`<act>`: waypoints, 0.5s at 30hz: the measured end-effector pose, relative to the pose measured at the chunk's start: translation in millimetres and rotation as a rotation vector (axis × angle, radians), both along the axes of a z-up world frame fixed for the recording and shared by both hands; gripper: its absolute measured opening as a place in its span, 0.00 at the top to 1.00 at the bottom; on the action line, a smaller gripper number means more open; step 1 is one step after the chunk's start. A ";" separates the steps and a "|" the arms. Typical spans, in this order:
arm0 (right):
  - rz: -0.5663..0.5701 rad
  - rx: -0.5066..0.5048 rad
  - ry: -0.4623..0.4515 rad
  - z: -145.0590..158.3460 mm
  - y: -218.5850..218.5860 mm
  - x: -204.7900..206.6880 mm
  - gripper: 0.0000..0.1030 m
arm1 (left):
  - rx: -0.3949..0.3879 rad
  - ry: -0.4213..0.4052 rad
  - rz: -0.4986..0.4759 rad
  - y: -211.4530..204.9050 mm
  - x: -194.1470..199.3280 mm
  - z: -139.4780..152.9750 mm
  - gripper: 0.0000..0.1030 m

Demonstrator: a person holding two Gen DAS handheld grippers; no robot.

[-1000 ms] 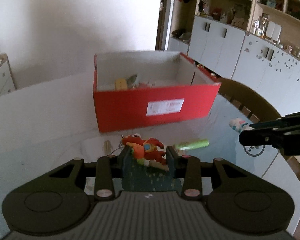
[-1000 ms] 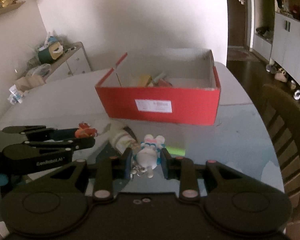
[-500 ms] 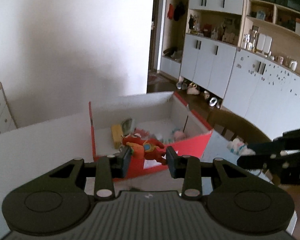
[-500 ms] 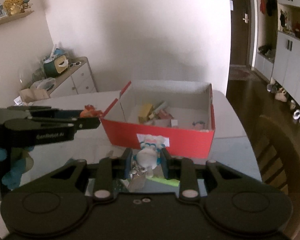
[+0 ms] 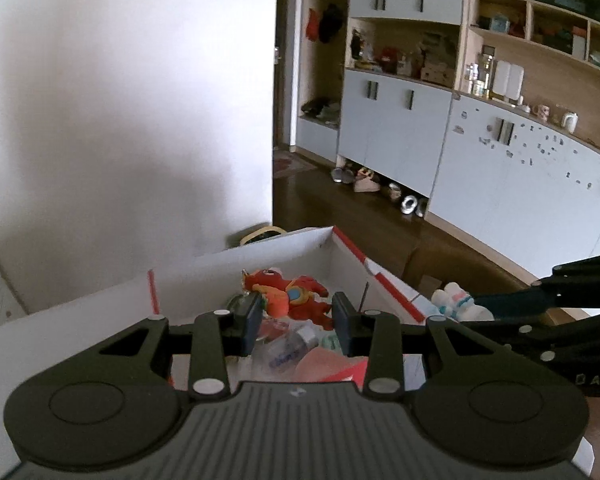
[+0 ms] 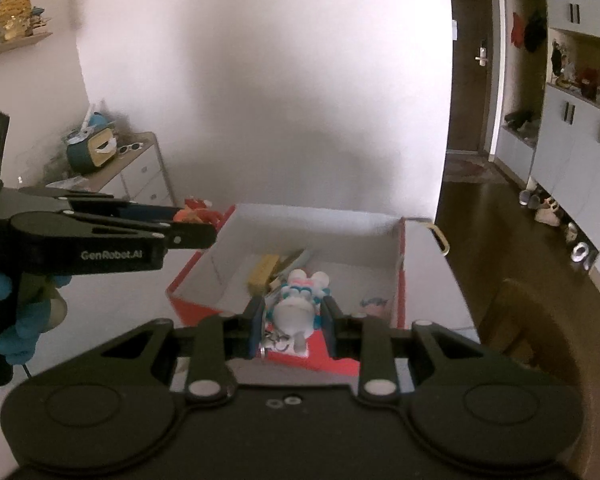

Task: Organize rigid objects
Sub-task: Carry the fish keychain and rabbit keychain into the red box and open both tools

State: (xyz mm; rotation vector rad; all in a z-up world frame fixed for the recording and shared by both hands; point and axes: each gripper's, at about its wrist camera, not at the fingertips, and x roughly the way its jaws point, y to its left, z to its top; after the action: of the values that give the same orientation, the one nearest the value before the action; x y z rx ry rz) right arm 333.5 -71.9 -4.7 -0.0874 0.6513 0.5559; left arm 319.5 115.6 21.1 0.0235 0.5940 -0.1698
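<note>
My left gripper (image 5: 296, 316) is shut on a red and orange dragon figure (image 5: 292, 296), held above the open red box (image 5: 384, 280). In the right wrist view the same left gripper (image 6: 204, 236) reaches in from the left, the dragon figure (image 6: 194, 210) at its tips, over the box's left wall (image 6: 198, 260). My right gripper (image 6: 292, 318) is shut on a white mouse figure with blue stripes (image 6: 298, 304) and a metal keyring, just over the box's near wall. The left wrist view shows that mouse figure (image 5: 456, 298) at the right gripper's tips.
The red box with white inside holds several items: a yellow block (image 6: 264, 268), a small bottle (image 5: 296, 342), pink packets. It stands on a white table (image 6: 112, 320). A wooden chair (image 6: 540, 320) is at the right. A gloved hand (image 6: 16, 320) holds the left gripper. Cabinets line the right wall.
Both grippers rose from the table and moved toward the box, each keeping its figure. The box has come closer and lower in both views; the table items have dropped out of sight.
</note>
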 end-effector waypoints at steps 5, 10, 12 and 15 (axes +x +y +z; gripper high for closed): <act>-0.024 -0.011 -0.009 0.0 5.5 24.0 0.72 | -0.007 0.009 -0.032 -6.6 30.9 2.9 0.64; -0.036 -0.039 -0.011 -4.4 14.7 50.5 0.72 | -0.011 0.025 -0.066 -8.6 67.8 0.5 0.64; -0.040 -0.054 -0.008 -8.0 17.8 61.5 0.72 | -0.019 0.035 -0.075 -8.8 81.3 -2.0 0.64; -0.043 -0.069 -0.001 -15.8 24.3 75.3 0.72 | -0.008 0.035 -0.091 -9.4 102.1 -6.9 0.64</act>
State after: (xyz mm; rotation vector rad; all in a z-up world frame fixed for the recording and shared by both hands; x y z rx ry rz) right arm 408.8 -47.5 -20.4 -0.1380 0.6704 0.4922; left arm 421.6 106.3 14.2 0.0403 0.6273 -0.2609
